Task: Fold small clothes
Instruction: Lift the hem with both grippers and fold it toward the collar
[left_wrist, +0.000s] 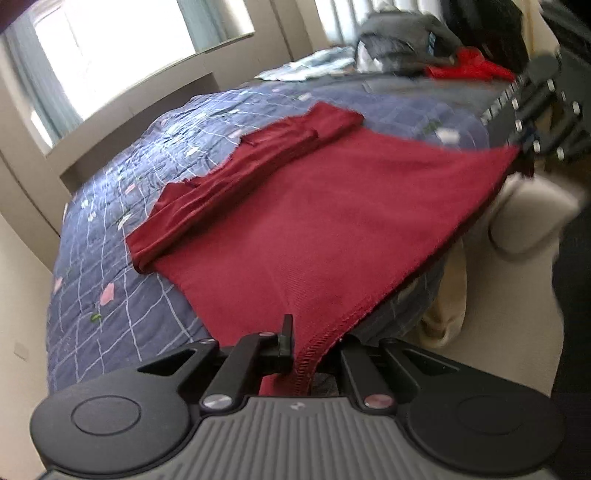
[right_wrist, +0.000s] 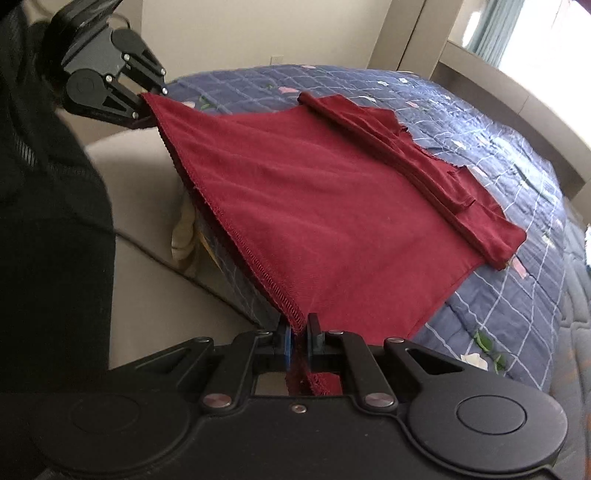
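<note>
A dark red garment lies spread on the blue quilted bed, its far part folded over into a narrow band. My left gripper is shut on one hem corner at the bed's near edge. My right gripper is shut on the other hem corner. The hem is stretched taut between them, lifted off the edge. Each gripper shows in the other's view, the right one and the left one. The garment also shows in the right wrist view.
A pile of other clothes, grey, bright red and pale blue, sits at the far end of the bed. A beige floor lies beside the bed. A window is beyond it.
</note>
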